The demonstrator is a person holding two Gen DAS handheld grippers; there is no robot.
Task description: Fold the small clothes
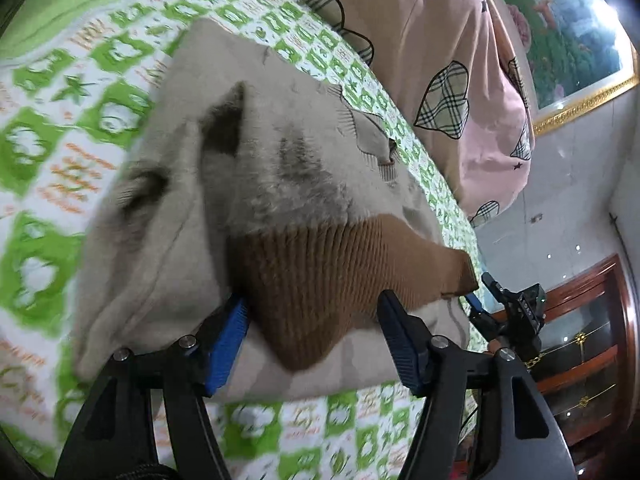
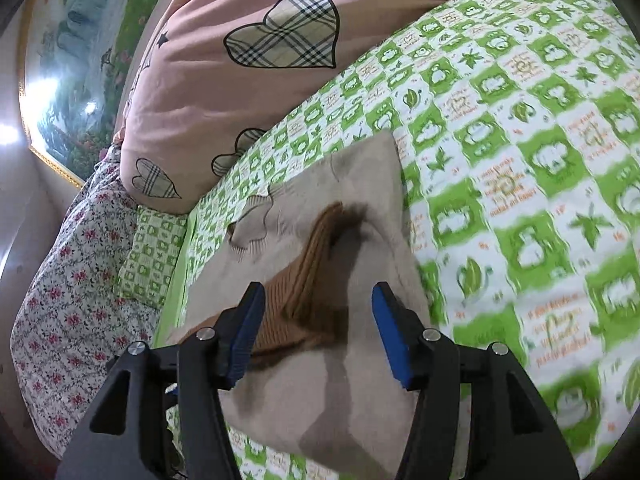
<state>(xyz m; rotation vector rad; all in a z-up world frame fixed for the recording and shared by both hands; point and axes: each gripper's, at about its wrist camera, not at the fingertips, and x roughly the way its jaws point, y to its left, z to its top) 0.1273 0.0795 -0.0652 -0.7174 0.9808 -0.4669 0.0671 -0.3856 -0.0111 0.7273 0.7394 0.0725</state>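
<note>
A small beige garment (image 1: pixel 208 160) with a fuzzy inside and a brown ribbed hem (image 1: pixel 320 280) lies on the bed, its hem end turned over onto the body. My left gripper (image 1: pixel 312 320) is open, its blue pads on either side of the brown hem just above the cloth. The right gripper (image 1: pixel 480 300) shows at the garment's right edge in the left wrist view. In the right wrist view, my right gripper (image 2: pixel 318 320) is open over the same garment (image 2: pixel 360 360), with the brown hem (image 2: pixel 308 272) between its pads.
The bed has a green-and-white patterned sheet (image 2: pixel 520 160). A pink quilt with plaid hearts (image 2: pixel 240 60) lies along the far side. A floral pillow (image 2: pixel 60 300) and a small green pillow (image 2: pixel 152 256) sit at the left. A wooden cabinet (image 1: pixel 592 340) stands beyond the bed.
</note>
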